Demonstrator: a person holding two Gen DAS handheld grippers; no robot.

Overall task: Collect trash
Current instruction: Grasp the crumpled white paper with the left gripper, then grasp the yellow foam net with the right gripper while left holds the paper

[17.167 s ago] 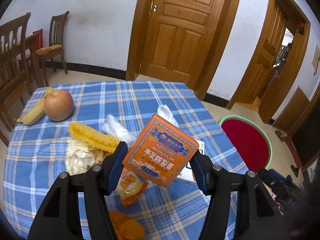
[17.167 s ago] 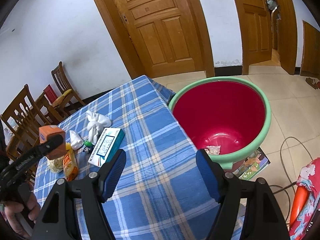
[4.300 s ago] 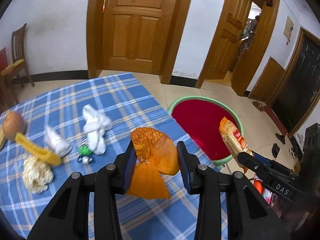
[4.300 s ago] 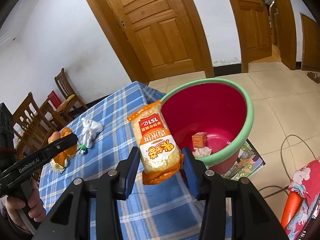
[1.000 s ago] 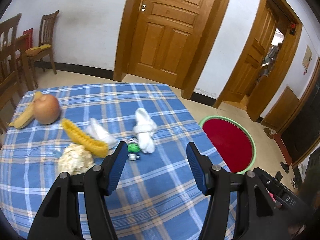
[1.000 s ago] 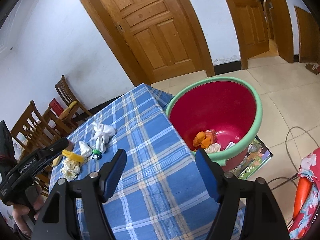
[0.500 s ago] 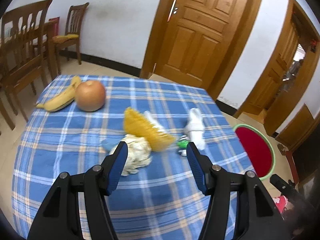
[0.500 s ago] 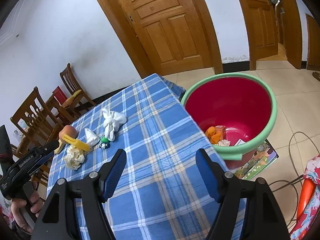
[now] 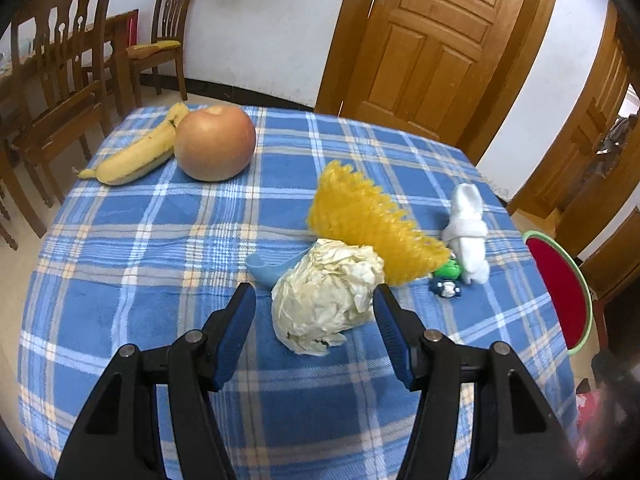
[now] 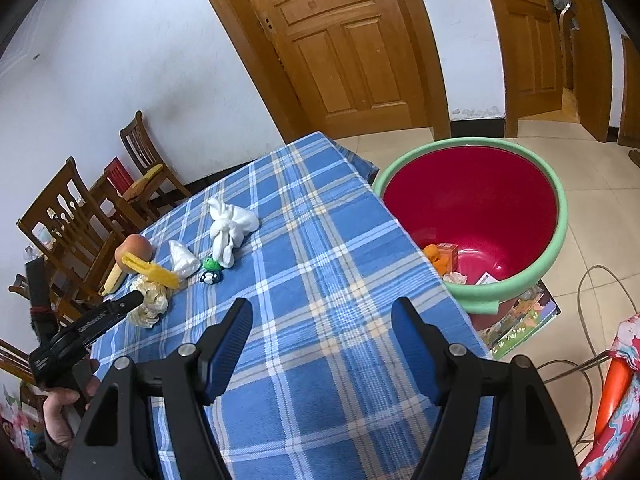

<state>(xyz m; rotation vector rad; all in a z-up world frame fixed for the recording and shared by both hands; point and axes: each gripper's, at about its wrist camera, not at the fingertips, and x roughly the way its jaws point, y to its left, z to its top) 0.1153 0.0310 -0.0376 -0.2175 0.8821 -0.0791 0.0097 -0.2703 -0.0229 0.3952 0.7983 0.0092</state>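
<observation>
A crumpled cream paper ball (image 9: 326,300) lies on the blue plaid tablecloth (image 9: 160,248). My left gripper (image 9: 313,294) is open and low over the table, one finger on each side of the ball. The pads do not press on it. Behind the ball sit a yellow foam net (image 9: 368,220), a blue scoop (image 9: 266,266), a white tissue wad (image 9: 466,232) and small green and blue bits (image 9: 446,278). My right gripper (image 10: 322,312) is open and empty above the cloth. The red basin with a green rim (image 10: 560,220) stands on the floor to its right, with trash inside.
An apple (image 9: 214,148) and a banana (image 9: 136,152) lie at the far left of the table. Wooden chairs (image 9: 60,64) stand beyond that edge. A cable (image 10: 592,320) and a picture book (image 10: 520,324) lie on the floor by the basin. A hand (image 10: 60,412) holds the left gripper.
My left gripper has swung left and sunk toward the table, so the paper ball now sits between its fingers. The right gripper has drifted slightly; both stay open.
</observation>
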